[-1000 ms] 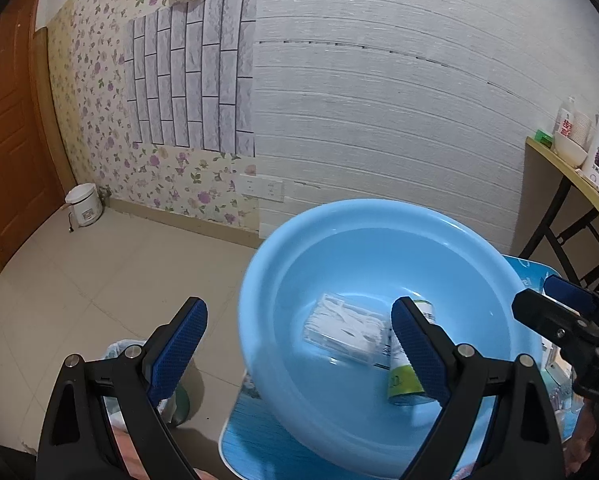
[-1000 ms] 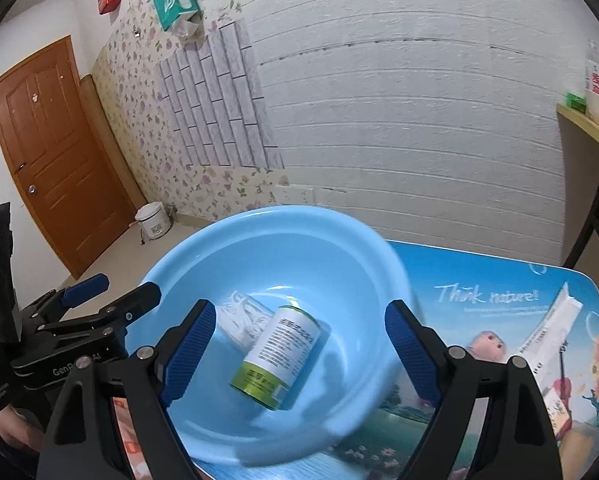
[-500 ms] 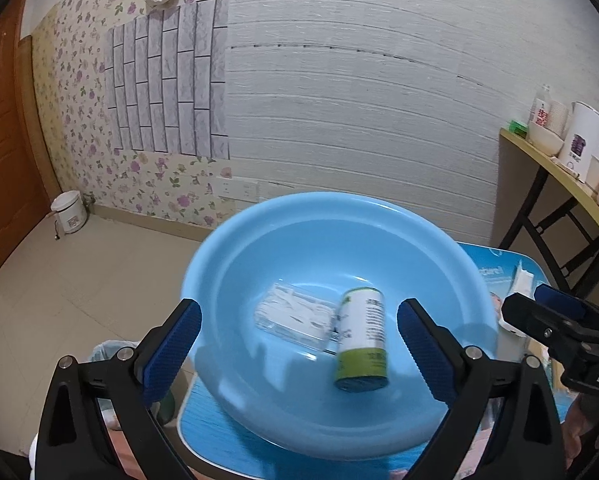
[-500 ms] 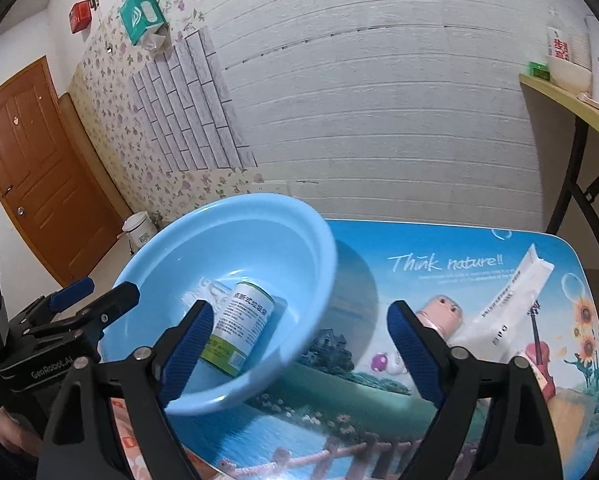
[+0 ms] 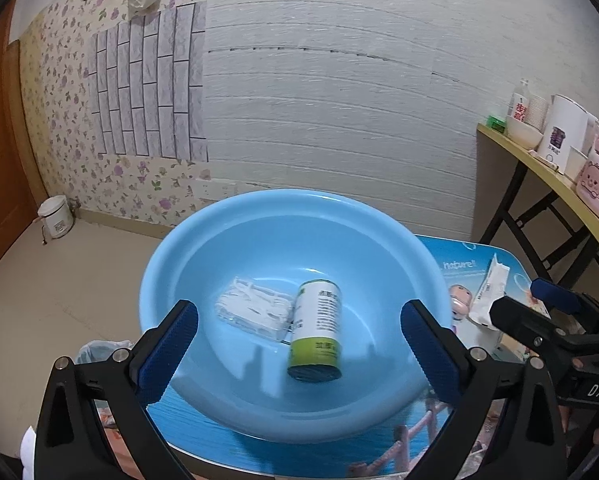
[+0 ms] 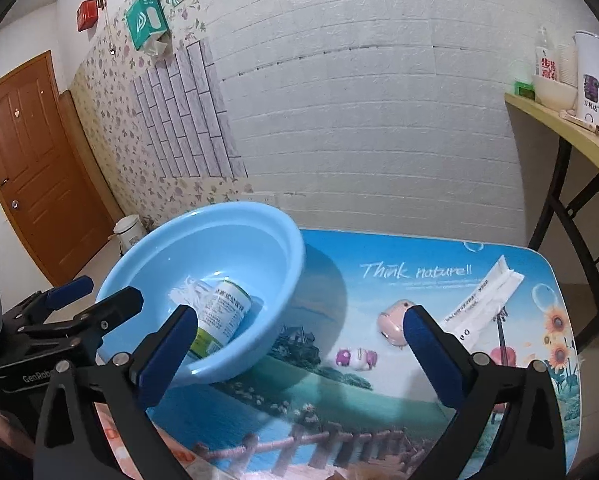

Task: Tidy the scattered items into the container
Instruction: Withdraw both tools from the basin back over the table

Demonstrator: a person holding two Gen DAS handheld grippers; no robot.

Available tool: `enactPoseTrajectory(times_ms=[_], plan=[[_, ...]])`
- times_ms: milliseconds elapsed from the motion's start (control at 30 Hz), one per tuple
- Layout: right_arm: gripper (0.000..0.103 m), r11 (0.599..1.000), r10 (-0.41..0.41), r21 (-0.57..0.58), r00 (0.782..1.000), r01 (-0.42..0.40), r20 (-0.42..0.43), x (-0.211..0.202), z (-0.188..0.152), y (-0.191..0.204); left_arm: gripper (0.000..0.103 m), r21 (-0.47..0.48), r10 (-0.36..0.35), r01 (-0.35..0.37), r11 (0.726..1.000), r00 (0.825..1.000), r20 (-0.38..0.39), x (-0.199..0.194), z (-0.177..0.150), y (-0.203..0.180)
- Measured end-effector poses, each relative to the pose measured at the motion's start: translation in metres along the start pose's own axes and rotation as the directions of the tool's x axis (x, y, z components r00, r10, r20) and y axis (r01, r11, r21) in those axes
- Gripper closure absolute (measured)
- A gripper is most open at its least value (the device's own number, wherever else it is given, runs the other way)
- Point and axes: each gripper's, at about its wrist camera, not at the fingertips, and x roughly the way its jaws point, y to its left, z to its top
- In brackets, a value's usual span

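Observation:
A light blue basin [image 5: 227, 240] [image 6: 283, 248] stands on the left part of the picture-printed table [image 6: 419, 280]. In it lie a white-and-green can [image 5: 317, 334] [image 6: 223, 320] on its side and a clear packet of white picks [image 5: 255, 312] [image 6: 187, 290]. On the table to the right lie a small pink toy [image 6: 393, 322] [image 5: 457, 300] and a long white sachet [image 6: 483, 300] [image 5: 489, 294]. My left gripper [image 5: 297, 344] is open and empty in front of the basin. My right gripper [image 6: 299, 350] is open and empty above the table, between basin and toy.
A side table [image 6: 559, 128] with cups and a bottle stands at the right by the white wall. A small white pot [image 5: 55, 216] sits on the floor at the left near a brown door [image 6: 31, 172]. A bin with a plastic bag [image 5: 99, 350] stands below the table's left edge.
Both grippers have pulled back and swung right. The basin now sits further left in the right wrist view, and the toy and sachet show more fully. The can has settled in the basin.

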Motion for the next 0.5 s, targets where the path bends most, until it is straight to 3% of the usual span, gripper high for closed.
enactPoseTrajectory(times_ms=[233, 500], plan=[[0.0, 1.0, -0.009, 0.004, 1.0, 0.009, 0.003, -0.01, 0.0, -0.011, 0.001, 0.019, -0.027, 0.027, 0.999, 1.0, 0.004, -0.003, 0.0, -0.015], [0.0, 0.997, -0.08, -0.018, 0.997, 0.08, -0.014, -0.013, -0.006, -0.02, 0.0, 0.034, -0.046, 0.046, 0.998, 0.999, 0.004, -0.006, -0.001, -0.031]])
